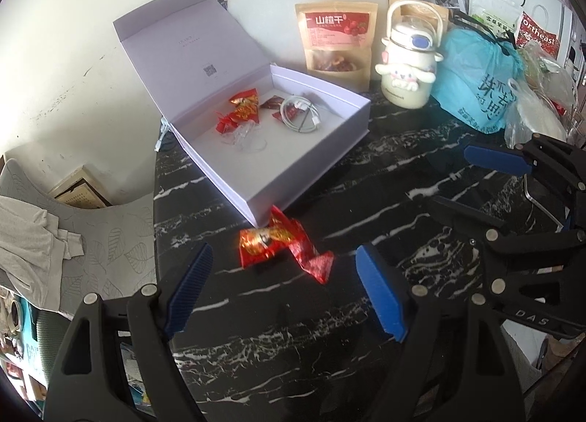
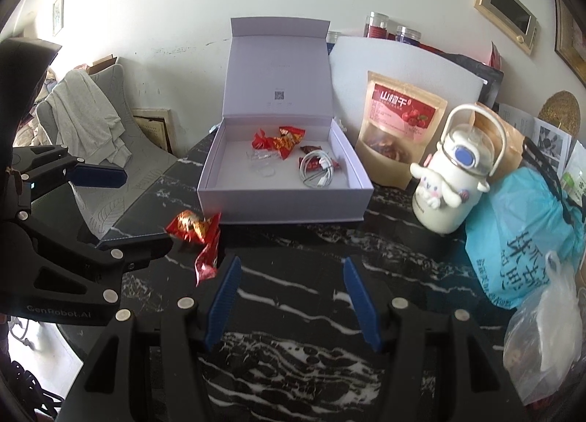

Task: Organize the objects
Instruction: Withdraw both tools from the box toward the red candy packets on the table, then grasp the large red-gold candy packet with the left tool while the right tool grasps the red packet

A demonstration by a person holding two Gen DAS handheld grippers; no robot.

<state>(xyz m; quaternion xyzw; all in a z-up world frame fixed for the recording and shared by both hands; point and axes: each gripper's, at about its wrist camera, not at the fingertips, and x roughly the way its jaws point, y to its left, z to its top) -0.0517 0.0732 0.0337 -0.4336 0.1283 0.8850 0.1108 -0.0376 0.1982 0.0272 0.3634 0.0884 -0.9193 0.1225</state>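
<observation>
A red and gold wrapped candy (image 1: 278, 242) lies on the black marble table (image 1: 293, 341) just in front of the open white box (image 1: 293, 173). My left gripper (image 1: 284, 253) is open, its blue pads either side of the candy's near end and not touching it. Inside the box lie another red candy (image 1: 240, 112), small dark red sachets (image 1: 273, 104), a coiled white cable (image 1: 302, 116) and a clear plastic piece (image 1: 245, 136). My right gripper (image 2: 291, 264) is open and holds nothing, low over bare table in front of the box (image 2: 282, 202). From there the candy (image 2: 194, 228) and left gripper (image 2: 146, 207) show at the left.
Behind the box stand a hawthorn snack pouch (image 1: 337, 41), a white cartoon bottle (image 1: 408, 66) and a blue bag (image 1: 479, 81), with a clear plastic bag (image 2: 545, 330) at the right. The table's edge (image 1: 155, 239) runs at the left, beside a chair with grey cloth (image 1: 33, 239).
</observation>
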